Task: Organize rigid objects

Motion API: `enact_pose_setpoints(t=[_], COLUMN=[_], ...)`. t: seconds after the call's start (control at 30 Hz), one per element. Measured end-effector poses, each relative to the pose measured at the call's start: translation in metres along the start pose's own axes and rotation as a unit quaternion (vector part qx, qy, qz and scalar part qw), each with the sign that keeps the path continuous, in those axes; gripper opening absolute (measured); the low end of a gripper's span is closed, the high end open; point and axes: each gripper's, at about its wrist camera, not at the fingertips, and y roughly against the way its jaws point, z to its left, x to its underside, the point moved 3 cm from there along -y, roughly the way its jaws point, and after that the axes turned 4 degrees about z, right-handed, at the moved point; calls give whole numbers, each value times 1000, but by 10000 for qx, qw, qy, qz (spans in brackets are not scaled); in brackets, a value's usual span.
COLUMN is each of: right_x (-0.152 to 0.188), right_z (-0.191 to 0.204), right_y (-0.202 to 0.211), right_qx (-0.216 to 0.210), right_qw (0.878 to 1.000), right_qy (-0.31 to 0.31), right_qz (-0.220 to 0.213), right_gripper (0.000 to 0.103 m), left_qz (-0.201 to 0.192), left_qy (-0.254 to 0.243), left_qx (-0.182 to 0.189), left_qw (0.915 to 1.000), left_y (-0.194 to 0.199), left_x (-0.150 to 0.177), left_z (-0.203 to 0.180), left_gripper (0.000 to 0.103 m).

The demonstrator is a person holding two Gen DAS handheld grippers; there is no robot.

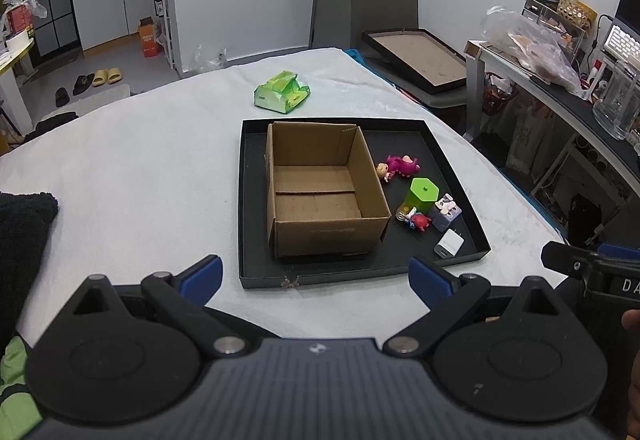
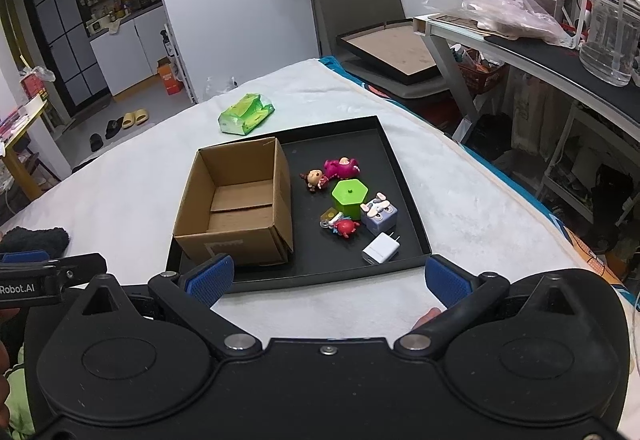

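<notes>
On the black tray (image 2: 404, 176), right of the empty cardboard box (image 2: 236, 200): white charger (image 2: 381, 249), rabbit cube (image 2: 379, 215), green hexagonal pot (image 2: 349, 195), red figure (image 2: 345, 226), pink toy (image 2: 341, 168), small doll (image 2: 316, 179). Nothing boxed yet; task looks unstarted. Right gripper (image 2: 330, 278) jaws spread, empty, short of the tray's near edge. Left gripper (image 1: 316, 278) likewise apart, empty. Next likely: reach the charger, nearest piece
</notes>
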Motion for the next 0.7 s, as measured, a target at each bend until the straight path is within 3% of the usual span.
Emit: enact_pose_setpoints(t=[0.7], right_x=[2], right_z=[-4], right_y=[-4], right_qx=[16], right_qw=[10000], right_qy=[-53], right_qz=[20], right_gripper=[103], left_qz=[26], left_qy=[-11], left_qx=[-15], left_qw=[10000], left_y=[-2], left_x=[1], left_z=[1], left_gripper=[99])
